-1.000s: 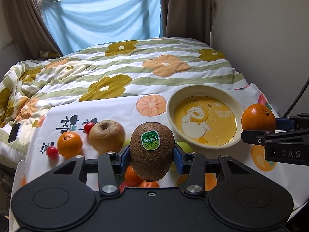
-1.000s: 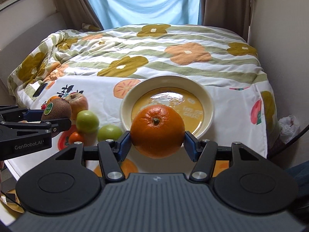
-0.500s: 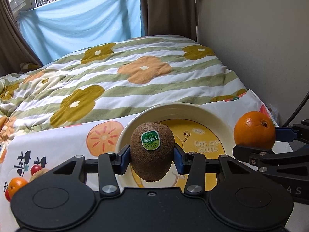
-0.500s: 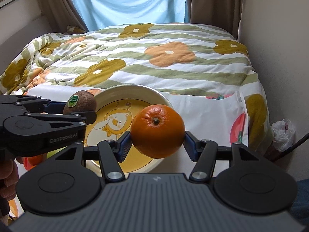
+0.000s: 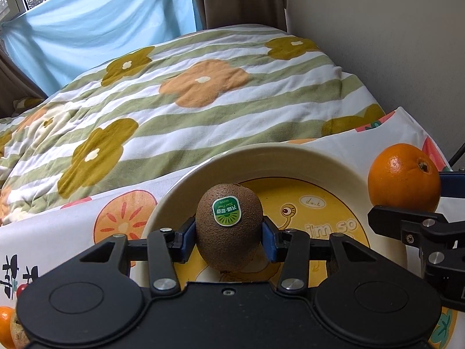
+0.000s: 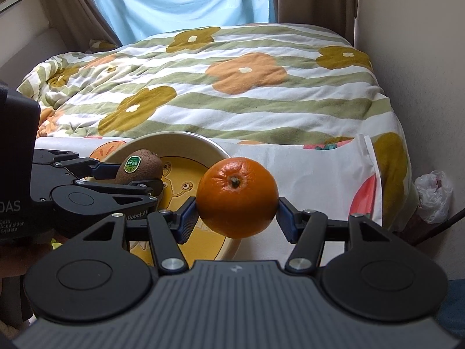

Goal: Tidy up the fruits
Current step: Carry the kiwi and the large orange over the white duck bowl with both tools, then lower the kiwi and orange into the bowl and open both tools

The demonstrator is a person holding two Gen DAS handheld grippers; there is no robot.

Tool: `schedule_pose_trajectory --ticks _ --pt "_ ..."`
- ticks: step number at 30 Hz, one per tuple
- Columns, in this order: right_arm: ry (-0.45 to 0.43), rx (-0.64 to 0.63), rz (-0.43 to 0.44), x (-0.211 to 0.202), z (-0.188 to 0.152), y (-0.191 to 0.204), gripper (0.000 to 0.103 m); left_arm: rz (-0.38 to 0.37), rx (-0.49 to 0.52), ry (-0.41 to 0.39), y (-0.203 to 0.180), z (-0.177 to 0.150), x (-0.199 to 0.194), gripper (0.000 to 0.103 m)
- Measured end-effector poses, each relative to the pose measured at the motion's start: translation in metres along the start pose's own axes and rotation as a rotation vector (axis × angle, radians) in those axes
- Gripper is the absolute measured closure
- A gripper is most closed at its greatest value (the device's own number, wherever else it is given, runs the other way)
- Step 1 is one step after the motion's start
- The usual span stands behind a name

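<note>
My left gripper is shut on a brown kiwi with a green sticker and holds it low over the left half of the cream plate with a yellow duck picture. My right gripper is shut on an orange and holds it above the plate's right rim. The orange also shows at the right of the left wrist view, and the kiwi at the left of the right wrist view.
The plate sits on a white cloth with fruit prints at the foot of a bed with a flowered quilt. A small orange and a cherry tomato lie at far left. A wall runs along the right.
Both grippers have moved forward and lower with their fruits. The kiwi is now down inside the plate's rim, and the orange has come in over the plate's right edge.
</note>
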State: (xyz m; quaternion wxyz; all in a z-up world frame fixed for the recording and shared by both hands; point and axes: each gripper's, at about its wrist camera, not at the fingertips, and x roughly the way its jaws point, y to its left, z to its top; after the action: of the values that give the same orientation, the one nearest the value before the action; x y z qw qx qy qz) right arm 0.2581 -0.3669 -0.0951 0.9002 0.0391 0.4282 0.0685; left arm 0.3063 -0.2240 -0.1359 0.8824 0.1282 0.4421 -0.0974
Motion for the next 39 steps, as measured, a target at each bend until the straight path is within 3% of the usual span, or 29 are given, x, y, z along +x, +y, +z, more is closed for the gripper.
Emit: schedule_pose_trajectory --ticks 1,3,5,12,24,34,35,37,39 --pt "0.002 0.001 0.000 0.001 0.000 0.000 0.030 -0.002 0.002 -0.004 0.000 0.000 0.000 0.048" --pt "0.003 0.002 0.001 0.001 0.001 -0.001 0.030 0.009 0.018 -0.030 0.000 0.000 -0.007 0.017" --pt "0.002 0.000 0.002 -0.001 0.002 -0.002 0.030 0.014 0.026 -0.058 0.001 0.000 -0.016 0.012" --pt "0.008 -0.053 0.033 0.002 0.007 0.003 0.030 0.001 -0.027 -0.043 0.017 -0.015 -0.041 0.012" --pt "0.010 -0.247 0.101 0.031 0.007 0.037 0.030 0.078 -0.109 -0.036 0.045 -0.042 -0.071 0.012" --pt "0.007 -0.316 0.104 0.045 0.001 0.050 0.029 0.113 -0.146 -0.025 0.052 -0.058 -0.086 0.012" --pt "-0.005 -0.328 0.103 0.043 0.000 0.052 0.026 0.117 -0.148 -0.025 0.053 -0.059 -0.087 0.012" --pt "-0.041 -0.357 0.074 0.035 -0.003 0.056 0.001 0.120 -0.150 -0.028 0.053 -0.060 -0.090 0.011" --pt "-0.091 -0.364 0.046 0.025 -0.008 0.058 0.000 0.124 -0.154 -0.033 0.053 -0.063 -0.094 0.011"
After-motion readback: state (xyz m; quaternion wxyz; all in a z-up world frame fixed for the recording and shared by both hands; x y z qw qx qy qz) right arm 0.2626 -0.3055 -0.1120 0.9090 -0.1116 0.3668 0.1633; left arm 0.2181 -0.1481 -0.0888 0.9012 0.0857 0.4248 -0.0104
